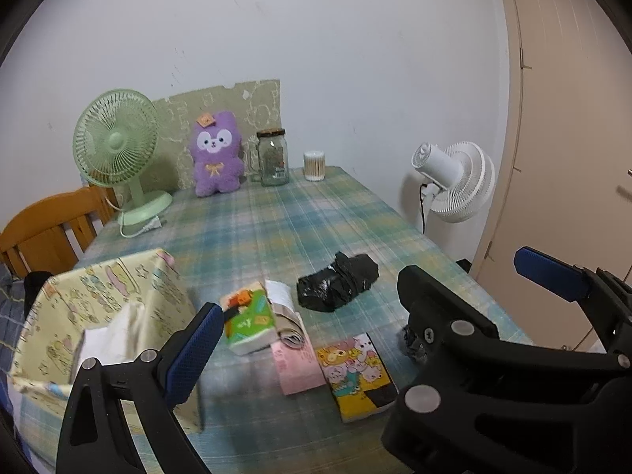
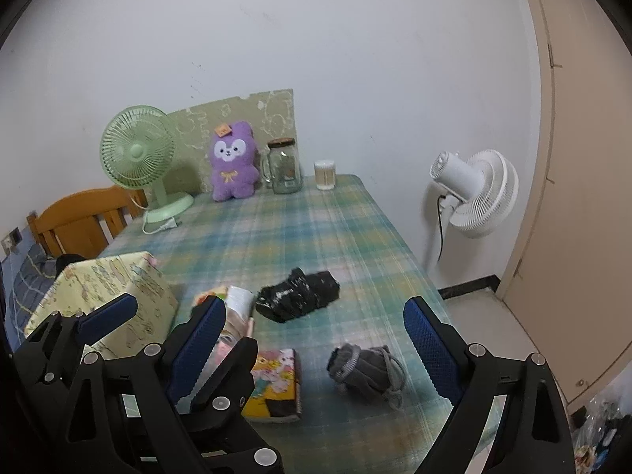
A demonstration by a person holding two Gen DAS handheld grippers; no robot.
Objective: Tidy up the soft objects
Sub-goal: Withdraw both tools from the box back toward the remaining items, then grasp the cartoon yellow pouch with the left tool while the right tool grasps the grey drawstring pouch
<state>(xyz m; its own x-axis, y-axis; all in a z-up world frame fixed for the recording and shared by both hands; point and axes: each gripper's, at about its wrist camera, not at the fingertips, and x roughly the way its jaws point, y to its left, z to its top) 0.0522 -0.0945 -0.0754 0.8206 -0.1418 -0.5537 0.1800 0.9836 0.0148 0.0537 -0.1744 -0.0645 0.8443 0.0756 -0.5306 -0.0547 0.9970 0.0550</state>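
Observation:
A yellow patterned fabric bin stands at the table's left with white cloth inside; it also shows in the right wrist view. On the plaid tablecloth lie a green tissue pack, a rolled cloth, a pink pack, a cartoon tissue pack, a crumpled black bag and a grey knit pouch. My left gripper is open above the packs. My right gripper is open, with the grey pouch between its fingers' lines, untouched.
At the back stand a green desk fan, a purple plush, a glass jar and a cotton-swab cup. A white floor fan stands right of the table. A wooden chair is at left.

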